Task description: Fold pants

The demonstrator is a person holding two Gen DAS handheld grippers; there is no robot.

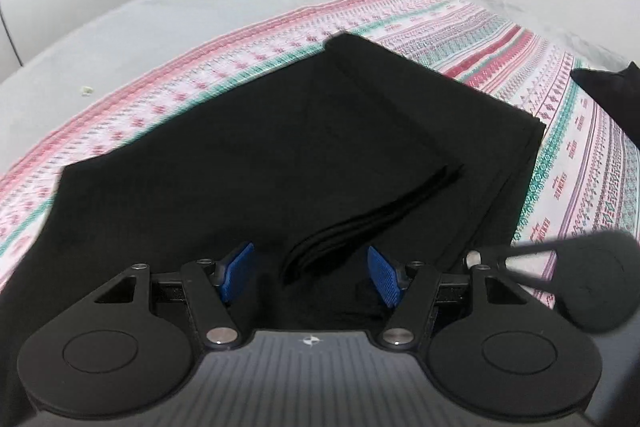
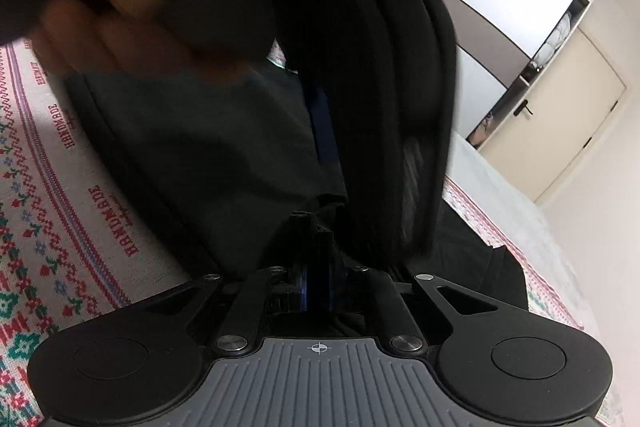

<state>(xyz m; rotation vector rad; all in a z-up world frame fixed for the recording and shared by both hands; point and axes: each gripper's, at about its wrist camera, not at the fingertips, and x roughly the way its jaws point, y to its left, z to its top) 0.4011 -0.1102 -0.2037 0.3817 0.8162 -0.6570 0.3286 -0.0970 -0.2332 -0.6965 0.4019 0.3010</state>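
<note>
Black pants half-folded on a patterned bedspread

Left gripper (image 1: 310,277) released over the near folded hem; right gripper (image 2: 316,291) clenched on pants (image 1: 280,147) cloth. Best pinch every layer, then carry the fold squarely toward the bedspread's (image 1: 460,23) far side

You cannot see the pants (image 1: 304,131) whole in the left wrist view: the near part is covered by the left gripper (image 1: 308,277) body and the left side runs off the frame edge. A dark shape (image 1: 612,95) at the right edge is cut off, too little showing to name. The blurred black part (image 1: 596,283) lower right is smeared. In the right wrist view, the hand (image 2: 132,3) at top left is heavily blurred, fingers indistinct. The right gripper (image 2: 316,239) tips are buried in dark cloth; the pads are hidden. The doorway (image 2: 552,99) contents are too small to tell.
</note>
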